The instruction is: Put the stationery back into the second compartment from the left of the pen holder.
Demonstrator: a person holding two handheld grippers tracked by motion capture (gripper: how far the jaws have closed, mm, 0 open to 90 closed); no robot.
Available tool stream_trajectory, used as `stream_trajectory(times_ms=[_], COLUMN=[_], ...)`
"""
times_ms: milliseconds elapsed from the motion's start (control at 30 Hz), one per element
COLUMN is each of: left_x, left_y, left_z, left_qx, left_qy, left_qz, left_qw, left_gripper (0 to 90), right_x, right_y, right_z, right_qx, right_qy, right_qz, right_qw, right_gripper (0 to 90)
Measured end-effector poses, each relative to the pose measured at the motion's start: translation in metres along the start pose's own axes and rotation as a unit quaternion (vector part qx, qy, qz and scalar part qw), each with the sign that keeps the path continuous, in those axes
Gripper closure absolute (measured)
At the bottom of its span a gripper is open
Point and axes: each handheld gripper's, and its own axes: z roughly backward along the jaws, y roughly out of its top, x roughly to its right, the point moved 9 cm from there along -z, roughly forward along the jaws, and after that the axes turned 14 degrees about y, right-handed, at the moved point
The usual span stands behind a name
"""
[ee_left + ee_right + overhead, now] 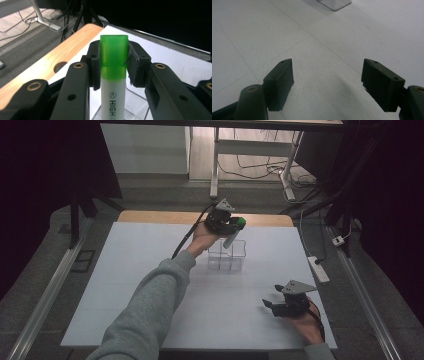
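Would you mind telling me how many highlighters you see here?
1. The green-capped highlighter is clamped in the left gripper, tilted over the clear organizer. None shows inside it, though its clear walls may hide one.

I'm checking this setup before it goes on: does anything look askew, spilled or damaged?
Nothing is spilled or broken. The green-capped highlighter is clamped by its cap in the left gripper and hangs tilted over the clear organizer, which stands upright on the white table. The right gripper rests open on the table.
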Motion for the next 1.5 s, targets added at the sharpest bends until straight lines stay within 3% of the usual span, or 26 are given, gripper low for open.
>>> stream_trajectory(times_ms=[100, 267, 433, 767, 1367, 1500], left_x=[-0.002, -0.005, -0.009, -0.014, -0.025, -0.024], left_y=[-0.004, -0.007, -0.011, -0.024, -0.062, -0.070], left_z=[0.000, 0.006, 0.013, 0.027, 0.080, 0.094], left_qx=[-0.015, -0.018, -0.019, -0.024, -0.033, -0.023], left_qy=[0.005, 0.001, -0.002, -0.006, 0.009, 0.025], left_qz=[-0.010, -0.001, 0.008, 0.007, -0.007, -0.010], left_qw=[0.9998, 0.9998, 0.9998, 0.9997, 0.9994, 0.9994], left_gripper=[50.5, 44.9, 44.0, 44.0, 41.5, 41.2], right_x=[0.000, 0.000, 0.000, 0.002, 0.001, -0.001], right_y=[-0.001, -0.001, 0.000, 0.000, 0.001, 0.002], right_z=[0.000, 0.000, 0.000, 0.001, 0.004, 0.004], right_qx=[-0.001, 0.000, -0.002, 0.002, 0.000, -0.001], right_qy=[0.000, -0.001, -0.004, -0.007, -0.013, -0.012], right_qz=[-0.002, -0.003, 0.000, -0.003, 0.000, 0.000], right_qw=[1.0000, 1.0000, 1.0000, 1.0000, 0.9999, 0.9999], right_gripper=[25.5, 25.4, 25.5, 25.7, 25.7, 25.5])
